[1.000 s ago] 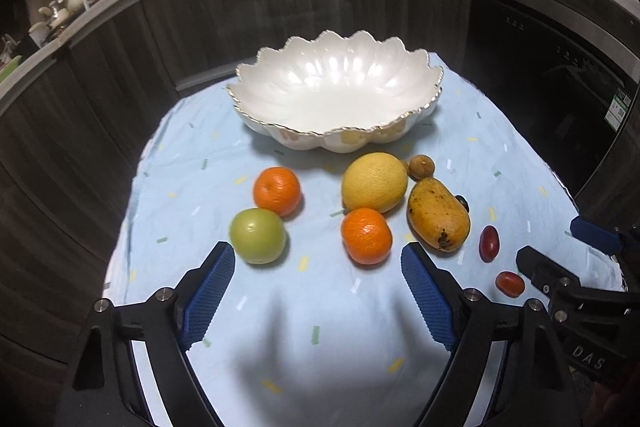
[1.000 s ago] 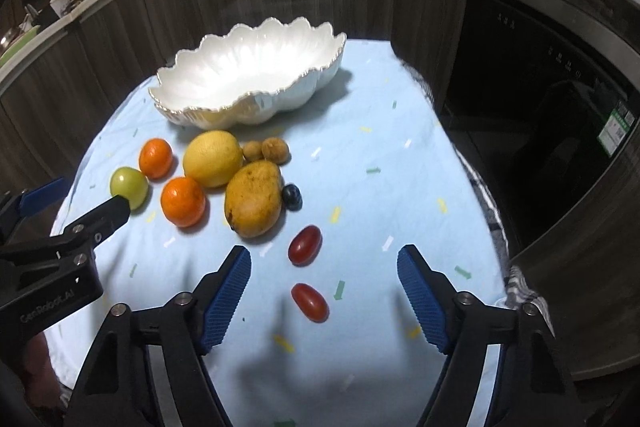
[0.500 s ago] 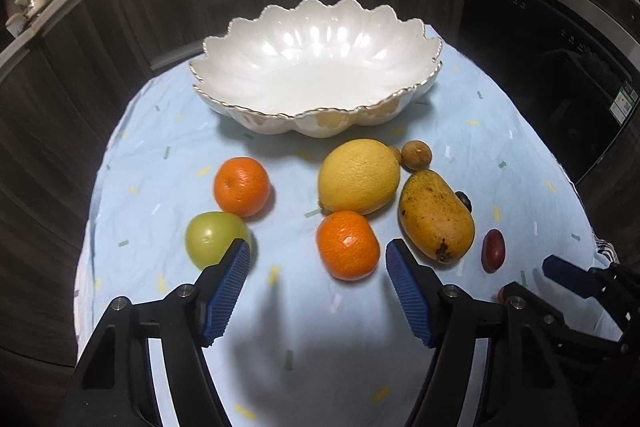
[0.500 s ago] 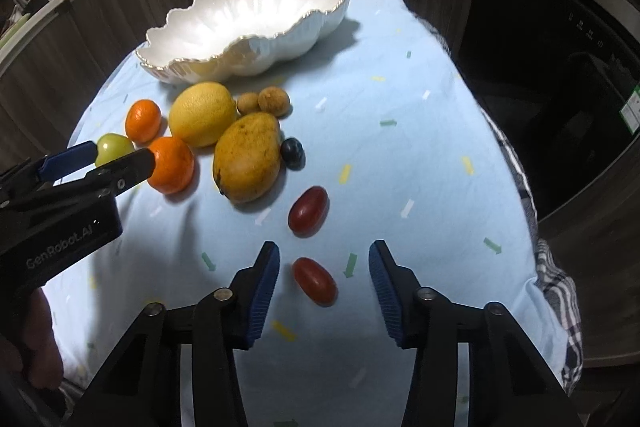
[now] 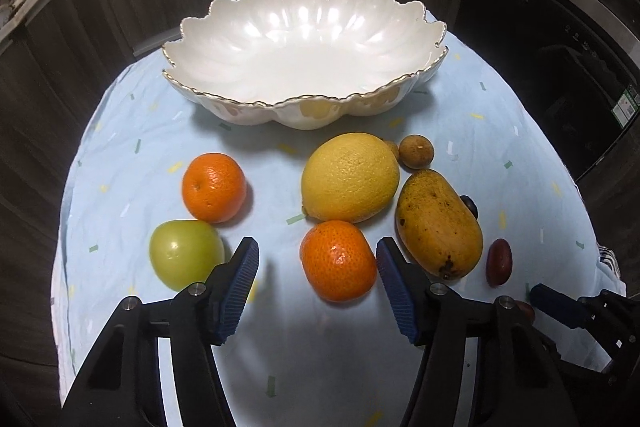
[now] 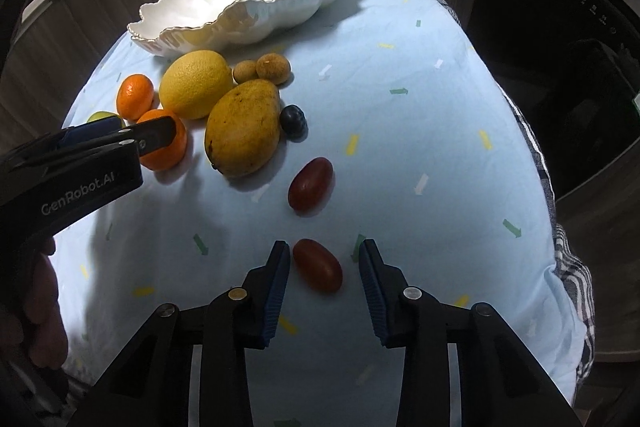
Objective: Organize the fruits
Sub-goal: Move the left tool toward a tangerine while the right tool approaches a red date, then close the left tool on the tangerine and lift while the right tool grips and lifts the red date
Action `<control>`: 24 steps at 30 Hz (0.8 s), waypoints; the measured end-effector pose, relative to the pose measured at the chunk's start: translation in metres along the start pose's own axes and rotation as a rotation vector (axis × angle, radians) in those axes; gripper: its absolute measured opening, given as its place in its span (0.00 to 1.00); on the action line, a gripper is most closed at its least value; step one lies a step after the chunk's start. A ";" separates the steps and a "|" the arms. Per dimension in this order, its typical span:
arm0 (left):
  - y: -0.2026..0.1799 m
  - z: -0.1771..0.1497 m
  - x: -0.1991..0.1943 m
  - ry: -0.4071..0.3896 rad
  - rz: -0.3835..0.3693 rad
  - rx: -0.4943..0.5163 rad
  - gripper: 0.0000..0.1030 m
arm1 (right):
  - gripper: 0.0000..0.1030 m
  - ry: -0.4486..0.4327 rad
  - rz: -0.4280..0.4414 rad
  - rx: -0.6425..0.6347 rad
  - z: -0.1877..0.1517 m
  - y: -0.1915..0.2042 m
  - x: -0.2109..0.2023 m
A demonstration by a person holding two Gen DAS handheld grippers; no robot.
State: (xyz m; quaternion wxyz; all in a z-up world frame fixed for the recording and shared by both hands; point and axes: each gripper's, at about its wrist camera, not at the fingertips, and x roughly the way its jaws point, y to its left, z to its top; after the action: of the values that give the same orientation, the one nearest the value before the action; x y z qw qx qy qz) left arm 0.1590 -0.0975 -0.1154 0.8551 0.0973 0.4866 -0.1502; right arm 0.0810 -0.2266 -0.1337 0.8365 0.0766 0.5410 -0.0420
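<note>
A white scalloped bowl stands empty at the far side of a light blue cloth. In front of it lie a lemon, a mango, two tangerines, a green fruit, small brown fruits and red grape tomatoes. My left gripper is open, its jaws either side of the near tangerine. My right gripper is open, its jaws either side of the near grape tomato, not touching it.
A second grape tomato and a dark blueberry lie beside the mango. Dark wood cabinet fronts curve behind the table. A dark appliance stands on the right. A checked cloth hangs at the table's right edge.
Both grippers have moved forward and down. The left now brackets the near tangerine. The right's jaws have narrowed around the near grape tomato.
</note>
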 end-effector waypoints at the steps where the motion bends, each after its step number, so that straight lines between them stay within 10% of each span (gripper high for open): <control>1: -0.001 0.000 0.001 0.002 -0.004 -0.001 0.59 | 0.34 0.000 0.000 0.001 0.000 -0.001 0.000; 24: -0.007 -0.006 -0.004 0.018 -0.069 -0.020 0.38 | 0.21 -0.043 0.019 0.014 -0.001 -0.002 -0.009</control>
State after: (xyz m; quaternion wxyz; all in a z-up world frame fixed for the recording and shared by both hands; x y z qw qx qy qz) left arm 0.1503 -0.1012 -0.1155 0.8460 0.0734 0.4987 -0.1740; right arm 0.0756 -0.2287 -0.1259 0.8476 0.0868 0.5219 -0.0395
